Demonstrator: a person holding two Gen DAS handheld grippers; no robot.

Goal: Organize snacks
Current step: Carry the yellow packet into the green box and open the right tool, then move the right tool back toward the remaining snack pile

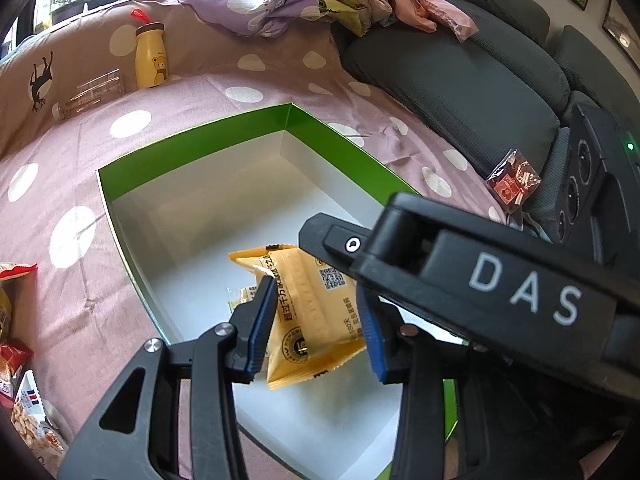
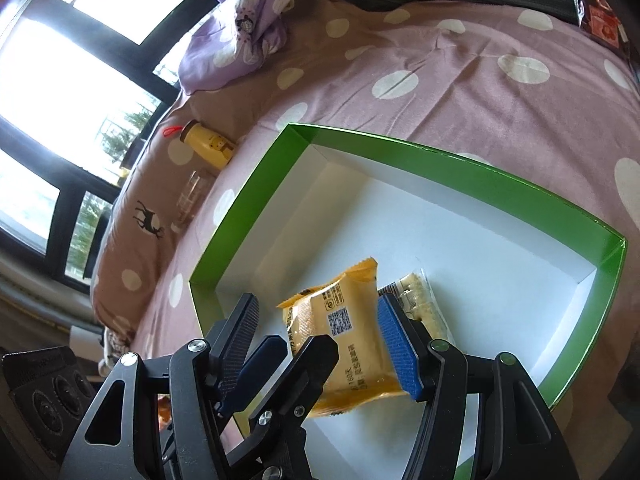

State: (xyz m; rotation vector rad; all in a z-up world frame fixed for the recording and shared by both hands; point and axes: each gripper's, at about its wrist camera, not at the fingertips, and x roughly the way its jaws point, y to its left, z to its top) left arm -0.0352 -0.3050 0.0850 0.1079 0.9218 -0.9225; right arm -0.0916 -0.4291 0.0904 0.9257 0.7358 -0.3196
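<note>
A green box (image 1: 192, 148) with a white inside lies open on the dotted bedspread; it also shows in the right wrist view (image 2: 440, 148). A yellow snack packet (image 1: 316, 312) sits over the box floor between my left gripper's (image 1: 318, 326) blue pads, jaws around it with small gaps. The same packet (image 2: 344, 332) shows in the right wrist view, between my right gripper's (image 2: 320, 340) spread fingers. My right gripper's body (image 1: 500, 280) crosses the left view. A clear packet of pale snacks (image 2: 416, 300) lies in the box behind it.
Several snack packets (image 1: 16, 360) lie at the left edge. A red packet (image 1: 514, 180) rests against the grey sofa cushion (image 1: 460, 80). A yellow bottle (image 1: 150, 58) and a glass beaker (image 1: 94, 94) stand behind the box. Folded purple bedding (image 1: 256, 0) lies beyond.
</note>
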